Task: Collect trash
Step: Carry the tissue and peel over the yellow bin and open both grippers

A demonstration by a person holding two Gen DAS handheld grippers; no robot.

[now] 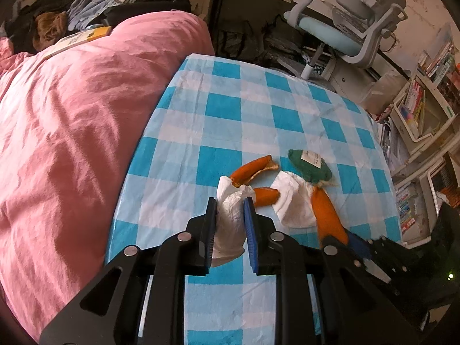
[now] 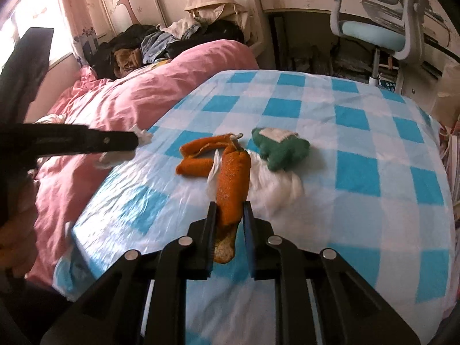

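Observation:
My left gripper (image 1: 230,204) is shut on a crumpled white tissue (image 1: 230,224) above the near left part of the blue checked table (image 1: 224,106). My right gripper (image 2: 229,208) is shut on a long piece of orange peel (image 2: 233,184); it also shows in the left wrist view (image 1: 327,212). Two more orange peel pieces (image 2: 198,155) lie just beyond, beside a flat white tissue (image 2: 273,184) and a green crumpled wrapper with a white label (image 2: 280,149). The left gripper shows in the right wrist view (image 2: 135,141), holding tissue over the table's left edge.
A bed with a pink duvet (image 1: 72,120) runs along the table's left side, with a pile of clothes (image 1: 86,5) at its far end. A grey and blue office chair (image 1: 350,26) and a desk stand beyond the table. Bookshelves (image 1: 422,109) stand at the right.

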